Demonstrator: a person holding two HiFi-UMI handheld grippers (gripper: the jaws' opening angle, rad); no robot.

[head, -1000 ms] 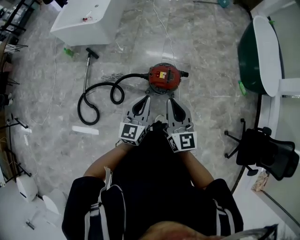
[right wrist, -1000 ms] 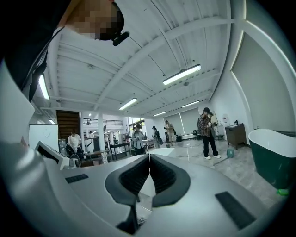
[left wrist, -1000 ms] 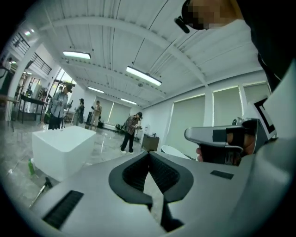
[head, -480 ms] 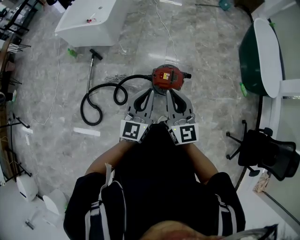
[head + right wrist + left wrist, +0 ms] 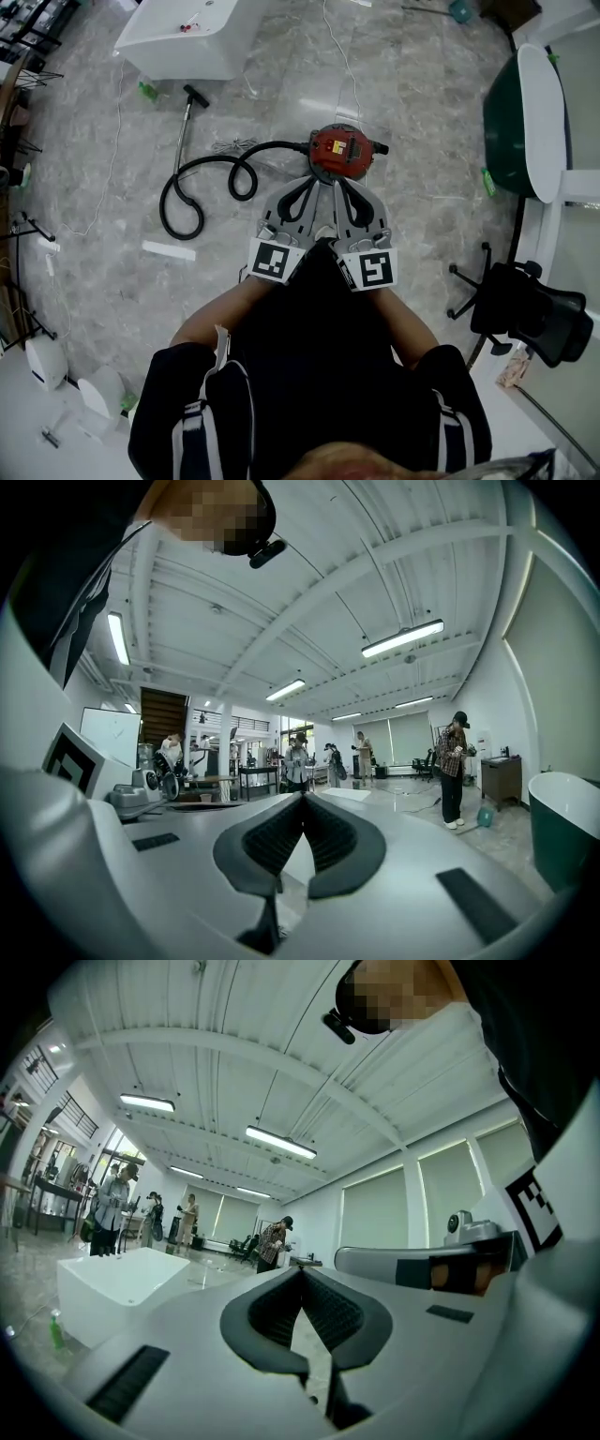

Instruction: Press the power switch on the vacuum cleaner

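The red vacuum cleaner (image 5: 340, 150) sits on the grey marble floor, with a yellow patch on its top and a black hose (image 5: 202, 192) curling off to the left. In the head view my left gripper (image 5: 312, 179) and right gripper (image 5: 337, 185) are held side by side, their tips just short of the vacuum's near edge. Both are shut with nothing in them. The left gripper view shows the left gripper (image 5: 302, 1271) closed against the room and ceiling; the right gripper view shows the right gripper (image 5: 303, 799) likewise. The vacuum is in neither gripper view.
The vacuum's wand and nozzle (image 5: 187, 122) lie left of the hose, near a white tub (image 5: 183, 42). A white cable (image 5: 342, 56) runs beyond the vacuum. A dark green tub (image 5: 520, 112) and a black office chair (image 5: 525, 309) stand at the right. People (image 5: 454, 766) stand far off.
Both grippers have moved forward, so their tips now reach the vacuum's near edge. They stay shut and side by side. The vacuum itself has not moved on the floor.
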